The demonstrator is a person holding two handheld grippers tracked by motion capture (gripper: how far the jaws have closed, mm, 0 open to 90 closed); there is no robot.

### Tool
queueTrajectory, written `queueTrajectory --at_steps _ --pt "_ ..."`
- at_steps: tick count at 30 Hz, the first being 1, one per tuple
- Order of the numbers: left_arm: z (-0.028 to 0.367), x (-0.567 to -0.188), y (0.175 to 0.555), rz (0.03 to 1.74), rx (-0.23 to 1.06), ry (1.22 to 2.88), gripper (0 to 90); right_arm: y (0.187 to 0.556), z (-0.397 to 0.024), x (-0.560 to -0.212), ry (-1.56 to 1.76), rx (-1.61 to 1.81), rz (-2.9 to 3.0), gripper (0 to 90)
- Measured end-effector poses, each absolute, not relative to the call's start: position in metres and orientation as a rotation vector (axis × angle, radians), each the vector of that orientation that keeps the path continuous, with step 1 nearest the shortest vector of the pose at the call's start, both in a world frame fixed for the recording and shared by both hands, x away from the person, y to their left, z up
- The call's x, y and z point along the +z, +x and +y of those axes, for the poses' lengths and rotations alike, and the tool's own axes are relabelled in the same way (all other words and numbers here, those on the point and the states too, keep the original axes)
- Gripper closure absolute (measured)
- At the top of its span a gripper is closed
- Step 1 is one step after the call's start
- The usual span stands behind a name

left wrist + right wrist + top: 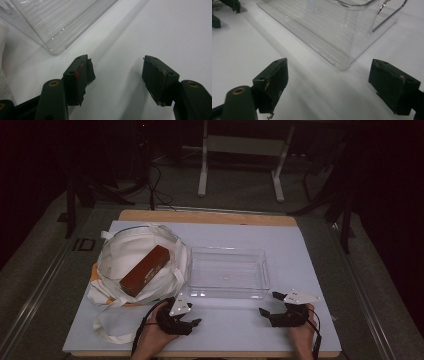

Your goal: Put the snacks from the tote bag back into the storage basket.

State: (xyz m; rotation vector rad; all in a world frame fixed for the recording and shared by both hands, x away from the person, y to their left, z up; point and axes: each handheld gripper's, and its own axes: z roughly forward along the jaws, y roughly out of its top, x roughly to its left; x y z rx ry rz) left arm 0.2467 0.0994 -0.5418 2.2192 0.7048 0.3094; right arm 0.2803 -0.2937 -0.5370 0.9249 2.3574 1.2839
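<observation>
I'm working in what looks like a lab or recording room, dim all around. My bench is a wooden table (210,216) under a pale blue mat (300,265), standing on grey carpet (45,270). Beyond it I see the white legs of another table frame (202,170) and black cables (155,185) trailing across the floor.

A dim room: grey floor (240,190), white frame legs (202,175), black cables (155,190) behind the table (210,216).
</observation>
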Motion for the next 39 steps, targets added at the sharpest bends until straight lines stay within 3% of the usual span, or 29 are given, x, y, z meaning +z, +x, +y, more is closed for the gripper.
queueTrajectory --at_steps 16,39 --pt "0.106 -0.528 0.239 0.707 0.339 2.162 41.6 0.277 -0.295 -0.537 0.867 1.321 2.354 15.9" --pt "0.147 -0.455 0.244 0.669 0.467 2.138 42.7 0.274 -0.293 -0.537 0.819 1.316 2.348 15.9"
